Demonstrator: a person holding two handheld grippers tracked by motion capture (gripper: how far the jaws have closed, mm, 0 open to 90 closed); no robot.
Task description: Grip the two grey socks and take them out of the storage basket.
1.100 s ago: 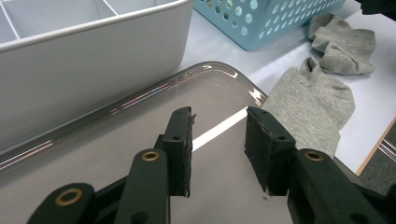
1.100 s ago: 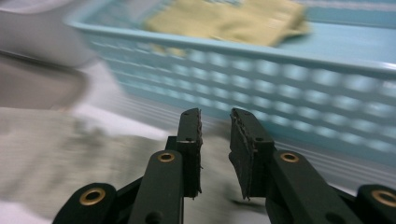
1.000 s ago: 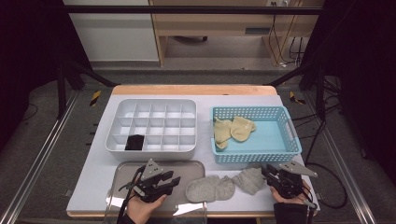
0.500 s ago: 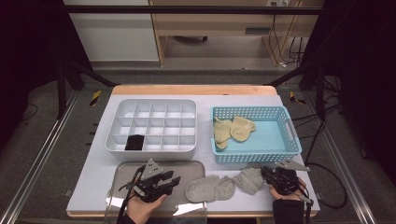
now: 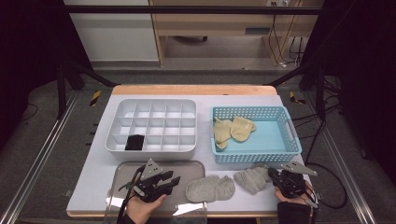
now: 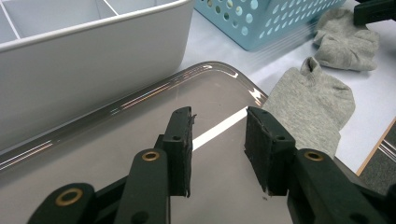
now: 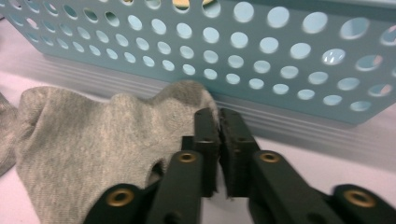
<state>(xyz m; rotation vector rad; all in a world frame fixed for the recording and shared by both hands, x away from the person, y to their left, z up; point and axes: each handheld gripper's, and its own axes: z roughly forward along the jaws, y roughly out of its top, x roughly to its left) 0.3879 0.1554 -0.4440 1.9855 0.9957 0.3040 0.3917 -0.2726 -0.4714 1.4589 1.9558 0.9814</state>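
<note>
A white bench [image 5: 93, 177] carries a divided white bin [image 5: 154, 126] with one black item [image 5: 134, 142] in its front row, and a blue basket [image 5: 254, 133] holding two yellow socks [image 5: 233, 129]. At the front edge, the right gripper [image 5: 275, 176], jaws just closing, pinches a grey sock [image 5: 252, 179]. The left gripper [image 5: 170, 181] hangs released over a clear tray [image 5: 187, 168], beside another grey sock [image 5: 210, 188].

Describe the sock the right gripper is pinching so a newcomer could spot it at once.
Find the blue basket on the table's right. Just in front of its near wall lies a crumpled grey sock, its edge nipped by the right gripper. The other grey sock lies flatter, further left, untouched.
</note>
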